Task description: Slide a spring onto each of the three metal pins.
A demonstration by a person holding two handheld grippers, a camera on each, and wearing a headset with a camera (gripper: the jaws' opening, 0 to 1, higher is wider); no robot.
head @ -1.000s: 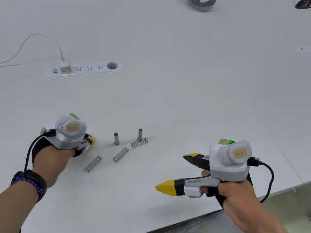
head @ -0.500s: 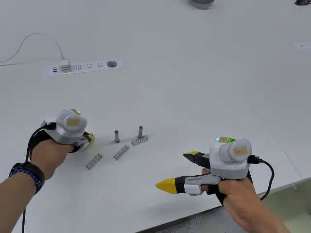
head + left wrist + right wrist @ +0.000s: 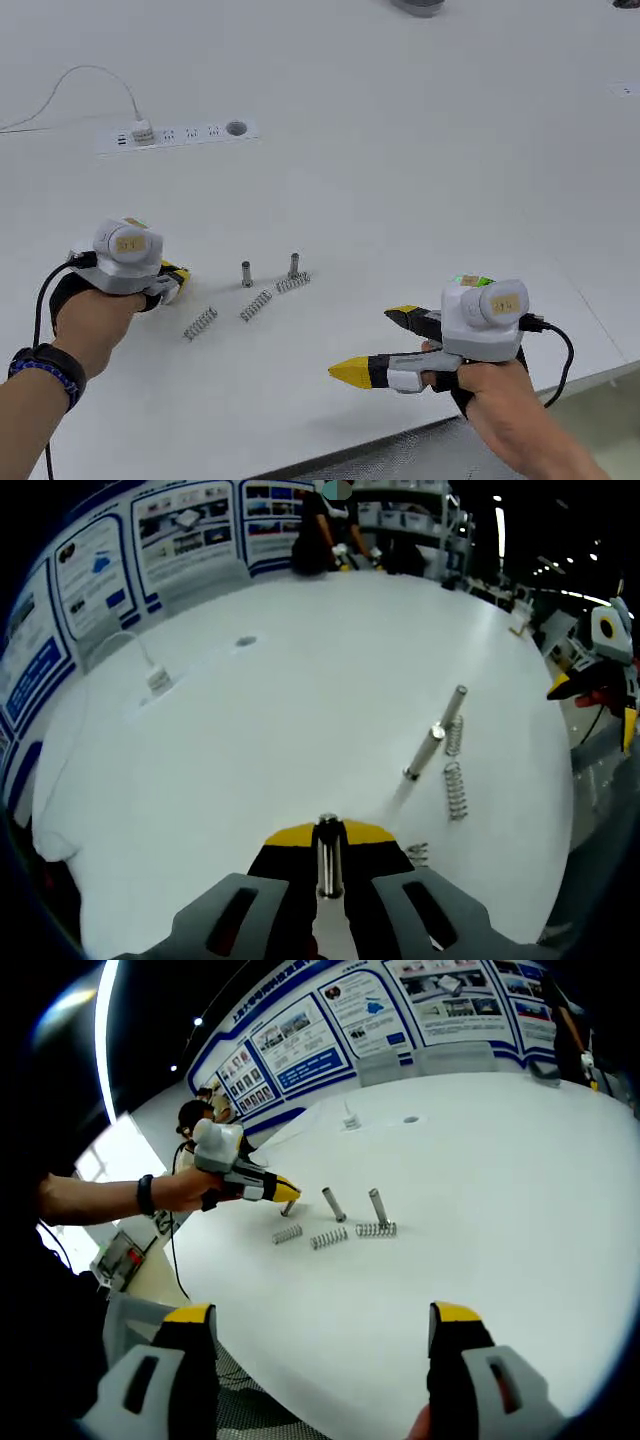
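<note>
Two short metal pins stand upright on the white table, one (image 3: pixel 246 273) to the left of the other (image 3: pixel 294 265). Three springs lie flat near them: one at the left (image 3: pixel 200 322), one in the middle (image 3: pixel 256 305), and one (image 3: pixel 292 283) against the right pin's foot. My left gripper (image 3: pixel 175 280) sits left of the pins, shut on a third metal pin (image 3: pixel 328 855) that stands between its jaws (image 3: pixel 328 832). My right gripper (image 3: pixel 375 342) hovers at the near right, open and holding nothing. In the right gripper view its fingers (image 3: pixel 185 1330) frame the pins (image 3: pixel 333 1204) and springs (image 3: pixel 328 1237).
A white power strip (image 3: pixel 175 133) with a plugged-in cable lies at the back left. A grey object (image 3: pixel 415 5) sits at the far edge. The table's front edge (image 3: pixel 400 440) runs just under my right hand.
My left gripper has drawn a little to the left and up, away from the standing pins, still holding its pin. The right gripper has stayed about where it was.
</note>
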